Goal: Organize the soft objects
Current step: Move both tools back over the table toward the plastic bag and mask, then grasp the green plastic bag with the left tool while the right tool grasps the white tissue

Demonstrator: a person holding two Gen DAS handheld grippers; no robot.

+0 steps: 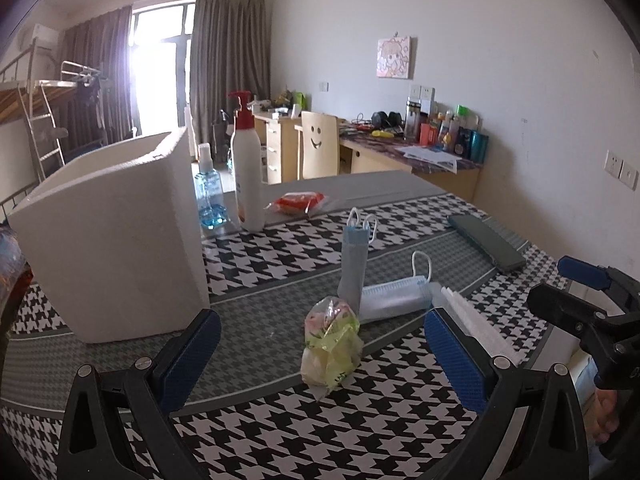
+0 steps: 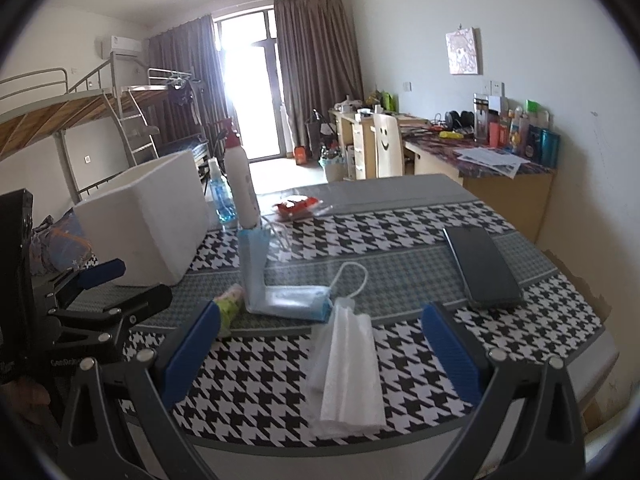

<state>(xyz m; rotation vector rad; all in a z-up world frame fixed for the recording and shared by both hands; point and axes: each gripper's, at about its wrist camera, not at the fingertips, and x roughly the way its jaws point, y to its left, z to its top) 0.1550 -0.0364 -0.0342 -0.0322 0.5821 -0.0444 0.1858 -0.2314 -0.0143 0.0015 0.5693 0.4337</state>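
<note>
Houndstooth tablecloth (image 2: pixel 360 216) holds white foam box (image 1: pixel 116 240), masks; bunk bed (image 2: pixel 60 112) behind; both claws apart, empty.

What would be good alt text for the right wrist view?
The open right gripper hovers over a folded white tissue stack on a houndstooth tablecloth. Beyond lie blue face masks, a dark phone and a white foam box; the left gripper shows at left.

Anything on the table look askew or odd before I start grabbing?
One blue face mask stands bent upright instead of lying flat, its lower end meeting a second mask in an L. Nothing spilled or damaged shows. Both grippers are open and empty.
</note>
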